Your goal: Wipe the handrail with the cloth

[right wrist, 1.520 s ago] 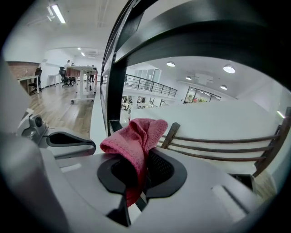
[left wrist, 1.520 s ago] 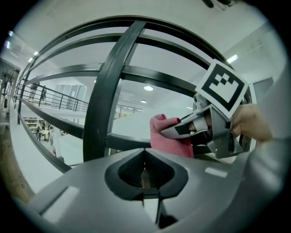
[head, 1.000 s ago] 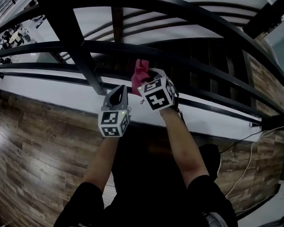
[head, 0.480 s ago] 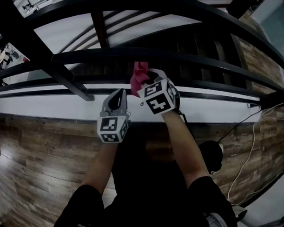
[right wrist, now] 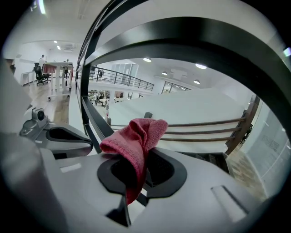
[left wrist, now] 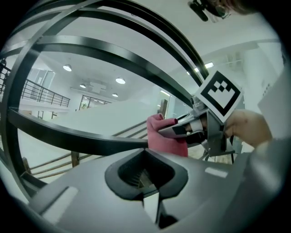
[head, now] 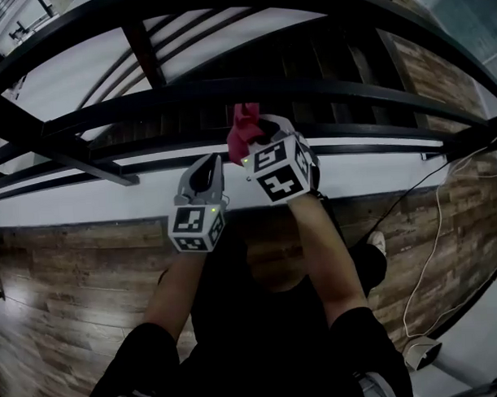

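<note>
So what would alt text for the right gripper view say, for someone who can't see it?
A pink cloth is pinched in the right hand-held gripper, bunched up below a black handrail arching overhead. Beyond lies a bright white hall.

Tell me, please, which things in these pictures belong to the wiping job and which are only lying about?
For the job:
- pink cloth
- right claw, shut on the cloth
- black handrail

Lying about:
- white cable on the wooden floor
- left claw, shut and empty, with no part in the job at this moment
</note>
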Available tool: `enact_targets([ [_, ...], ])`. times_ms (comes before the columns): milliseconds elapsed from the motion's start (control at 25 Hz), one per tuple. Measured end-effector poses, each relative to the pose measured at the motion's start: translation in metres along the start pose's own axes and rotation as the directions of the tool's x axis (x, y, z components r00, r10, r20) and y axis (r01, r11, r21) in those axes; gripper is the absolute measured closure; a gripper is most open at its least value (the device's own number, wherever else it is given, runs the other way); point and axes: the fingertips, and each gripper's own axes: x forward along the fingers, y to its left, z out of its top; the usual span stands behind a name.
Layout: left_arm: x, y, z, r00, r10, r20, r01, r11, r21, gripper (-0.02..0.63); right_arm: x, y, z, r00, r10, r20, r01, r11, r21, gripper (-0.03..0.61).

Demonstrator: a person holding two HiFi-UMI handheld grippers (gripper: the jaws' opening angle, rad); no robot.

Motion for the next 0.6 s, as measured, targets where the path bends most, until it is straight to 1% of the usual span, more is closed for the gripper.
enact_targets([
  [320, 0.023, -0.039, 0.0, 0.997, -0.073, -0.012, 0.073, 0.997, 0.023, 0.615, -0.024, -0.045, -0.03, 0.998, -0.055, -0.038, 0.054, 0.998, -0.042, 0.529],
  [480, 0.034, -0.064, 0.0, 0.992, -0.128, -0.019, 0.129, 0.99, 0.056, 0.615, -0.029, -0.059, -0.041, 0.996, -0.07, -0.047, 0.067, 0.997, -0.047, 0.529],
  [600, 0.04, -0.077, 0.001, 0.987, -0.16, -0.024, 0.161, 0.985, 0.065, 0.615, -0.034, -0.071, -0.05, 0.995, -0.075, -0.059, 0.073, 0.997, -0.038, 0.529],
])
